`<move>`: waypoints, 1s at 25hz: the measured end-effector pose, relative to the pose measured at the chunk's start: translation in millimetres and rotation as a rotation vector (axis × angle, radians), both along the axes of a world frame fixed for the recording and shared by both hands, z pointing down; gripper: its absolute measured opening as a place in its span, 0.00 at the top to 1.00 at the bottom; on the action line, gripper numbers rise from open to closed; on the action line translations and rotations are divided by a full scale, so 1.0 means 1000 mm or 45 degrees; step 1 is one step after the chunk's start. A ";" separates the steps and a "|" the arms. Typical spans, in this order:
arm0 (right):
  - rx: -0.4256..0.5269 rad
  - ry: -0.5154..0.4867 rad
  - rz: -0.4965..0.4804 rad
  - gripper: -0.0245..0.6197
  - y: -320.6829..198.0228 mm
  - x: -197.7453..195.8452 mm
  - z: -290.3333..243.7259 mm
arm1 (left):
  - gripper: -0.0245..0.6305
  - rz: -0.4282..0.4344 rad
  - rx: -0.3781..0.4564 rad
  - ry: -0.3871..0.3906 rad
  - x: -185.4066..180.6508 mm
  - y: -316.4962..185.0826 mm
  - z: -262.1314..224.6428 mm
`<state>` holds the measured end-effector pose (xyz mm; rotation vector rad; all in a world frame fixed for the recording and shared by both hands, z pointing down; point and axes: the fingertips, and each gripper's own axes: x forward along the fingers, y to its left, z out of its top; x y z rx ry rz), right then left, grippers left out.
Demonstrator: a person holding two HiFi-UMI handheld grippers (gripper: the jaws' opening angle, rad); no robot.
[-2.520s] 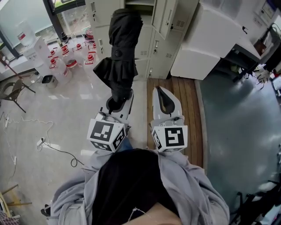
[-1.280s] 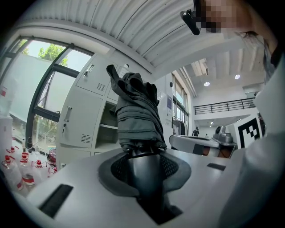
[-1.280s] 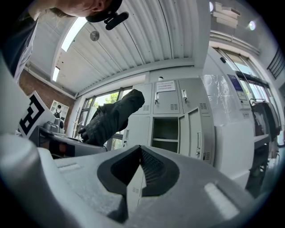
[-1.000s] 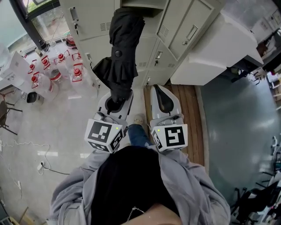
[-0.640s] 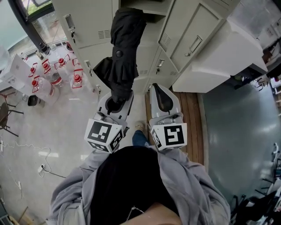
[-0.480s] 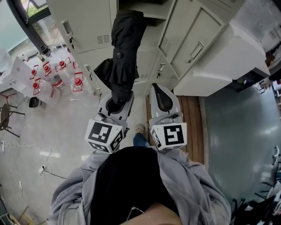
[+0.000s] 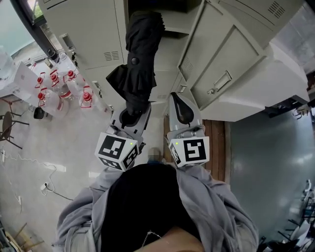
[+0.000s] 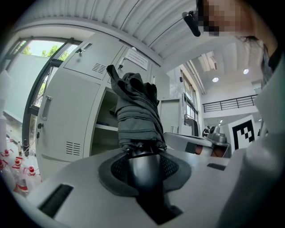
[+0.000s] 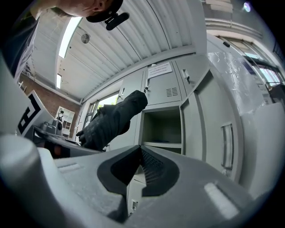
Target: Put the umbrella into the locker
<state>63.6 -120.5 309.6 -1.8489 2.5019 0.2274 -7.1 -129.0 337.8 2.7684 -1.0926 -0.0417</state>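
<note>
A folded black umbrella (image 7: 138,59) sticks out ahead of my left gripper (image 7: 132,112), which is shut on its handle end. Its tip reaches the mouth of the open locker compartment (image 7: 157,7). The left gripper view has the dark handle wedged between the pads of the left gripper (image 8: 142,156), the umbrella (image 8: 136,111) pointing at the open locker (image 8: 107,120). Beside it my right gripper (image 7: 181,101) is shut and holds nothing. In the right gripper view, the right gripper (image 9: 140,149) faces the empty compartment (image 9: 162,127), and the umbrella (image 9: 111,120) shows at the left.
The open locker door (image 7: 231,64) swings out to the right, close to my right gripper. More shut grey lockers (image 7: 83,34) stand left. Several red-capped water bottles (image 7: 64,91) sit on the floor at left, near a chair (image 7: 10,123) and a cable (image 7: 49,172). A wooden platform (image 7: 216,142) lies below the lockers.
Both grippers have moved forward toward the lockers, which now loom larger. The umbrella's tip has come up to the open compartment's mouth. The grip on the umbrella is unchanged.
</note>
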 end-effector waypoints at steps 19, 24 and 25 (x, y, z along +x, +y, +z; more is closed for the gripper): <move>-0.054 -0.055 -0.039 0.95 -0.082 0.039 0.025 | 0.84 -0.014 -0.065 -0.006 0.050 -0.089 0.012; -0.054 -0.039 -0.005 0.95 -0.113 0.046 0.020 | 0.84 0.036 -0.081 -0.001 0.062 -0.121 0.010; -0.050 -0.034 0.003 0.95 -0.119 0.048 0.018 | 0.84 0.046 -0.082 -0.003 0.065 -0.128 0.009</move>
